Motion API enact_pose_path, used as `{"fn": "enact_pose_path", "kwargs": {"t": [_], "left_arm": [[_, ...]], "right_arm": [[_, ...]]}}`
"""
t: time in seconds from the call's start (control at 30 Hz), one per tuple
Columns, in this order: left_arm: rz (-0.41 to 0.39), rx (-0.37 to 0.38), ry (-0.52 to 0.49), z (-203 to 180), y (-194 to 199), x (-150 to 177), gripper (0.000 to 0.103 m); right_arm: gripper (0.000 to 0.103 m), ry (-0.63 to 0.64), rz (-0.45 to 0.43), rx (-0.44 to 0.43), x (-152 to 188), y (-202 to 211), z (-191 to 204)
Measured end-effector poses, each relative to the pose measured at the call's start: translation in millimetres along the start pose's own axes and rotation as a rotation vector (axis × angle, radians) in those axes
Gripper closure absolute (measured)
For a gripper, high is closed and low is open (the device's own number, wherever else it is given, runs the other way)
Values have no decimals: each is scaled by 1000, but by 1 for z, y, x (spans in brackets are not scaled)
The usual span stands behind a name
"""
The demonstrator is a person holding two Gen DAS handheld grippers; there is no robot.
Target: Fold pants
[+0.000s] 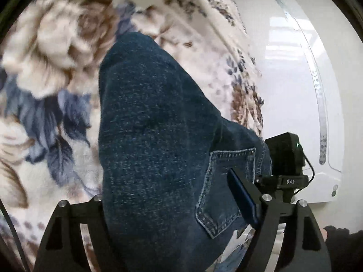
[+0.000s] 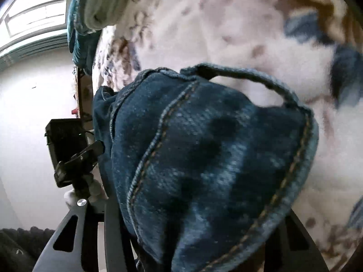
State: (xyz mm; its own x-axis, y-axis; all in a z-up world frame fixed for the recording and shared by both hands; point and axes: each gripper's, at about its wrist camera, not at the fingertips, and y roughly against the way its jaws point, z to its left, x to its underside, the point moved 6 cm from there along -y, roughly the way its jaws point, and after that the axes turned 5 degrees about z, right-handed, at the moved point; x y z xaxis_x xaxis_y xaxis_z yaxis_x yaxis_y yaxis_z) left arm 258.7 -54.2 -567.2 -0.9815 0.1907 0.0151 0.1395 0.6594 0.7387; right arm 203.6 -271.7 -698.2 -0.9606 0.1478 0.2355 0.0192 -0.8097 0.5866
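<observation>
Dark blue denim pants point(image 1: 154, 136) hang in front of the left wrist camera over a floral blanket point(image 1: 52, 45). A back pocket point(image 1: 226, 185) shows at the lower right. My left gripper point(image 1: 181, 238) is shut on the pants; the cloth drapes between its black fingers point(image 1: 244, 195). In the right wrist view the pants' waistband and a belt loop point(image 2: 249, 74) fill the middle. My right gripper point(image 2: 192, 238) is shut on the pants point(image 2: 204, 158), the denim bunched between its fingers point(image 2: 111, 226). The other gripper's body point(image 2: 68, 149) shows at the left.
The cream, brown and blue floral blanket point(image 2: 226, 22) covers the bed. A white appliance or cabinet point(image 1: 295, 90) stands at the right of the left wrist view. A window point(image 2: 29, 11) and white wall point(image 2: 34, 102) lie left of the right wrist view. A pale knitted cloth point(image 2: 102, 0) lies at the top.
</observation>
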Motion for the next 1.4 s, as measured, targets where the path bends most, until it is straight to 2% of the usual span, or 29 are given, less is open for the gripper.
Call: {"fn": "enact_pose_path", "kwargs": {"t": [0.1, 0.23, 0.4, 0.53, 0.6, 0.73, 0.87, 0.93, 1.0, 1.1, 1.17, 1.23, 1.27, 1.33, 1.4], "left_arm": [[-23, -7, -19, -25, 22, -11, 24], [-71, -13, -72, -62, 68, -38, 24], [-140, -12, -116, -103, 129, -108, 24], [-201, -13, -165, -124, 183, -183, 24], [-225, -9, -175, -127, 209, -230, 24], [-267, 10, -151, -116, 248, -323, 24], [-286, 0, -143, -94, 262, -396, 24], [-281, -5, -122, -75, 259, -431, 24], [-263, -7, -94, -51, 244, -450, 24], [-214, -16, -23, -10, 210, -474, 24], [-179, -68, 31, 24, 182, -482, 24], [-146, -186, 57, 54, 162, -485, 21], [-119, -195, 56, 65, 154, -485, 20], [-108, -203, 46, 61, 152, -481, 20], [-123, -297, -16, 42, 161, -477, 20]], "right_arm": [[51, 7, -20, -19, -1, 16, 22], [51, 45, -59, -37, -14, 50, 72], [51, 121, -118, -11, -59, 111, 150], [51, 172, -167, 8, -121, 148, 218], [51, 198, -184, 23, -160, 161, 255], [51, 245, -203, 58, -258, 169, 330], [52, 283, -200, 88, -331, 170, 374], [52, 284, -192, 95, -367, 161, 382], [52, 263, -171, 100, -409, 143, 380], [52, 224, -134, 134, -452, 113, 355], [52, 172, -118, 174, -477, 93, 328], [51, 128, -114, 195, -488, 82, 305], [48, 116, -117, 208, -489, 82, 293], [41, 93, -129, 227, -493, 82, 278], [32, 79, -126, 220, -491, 84, 276]]}}
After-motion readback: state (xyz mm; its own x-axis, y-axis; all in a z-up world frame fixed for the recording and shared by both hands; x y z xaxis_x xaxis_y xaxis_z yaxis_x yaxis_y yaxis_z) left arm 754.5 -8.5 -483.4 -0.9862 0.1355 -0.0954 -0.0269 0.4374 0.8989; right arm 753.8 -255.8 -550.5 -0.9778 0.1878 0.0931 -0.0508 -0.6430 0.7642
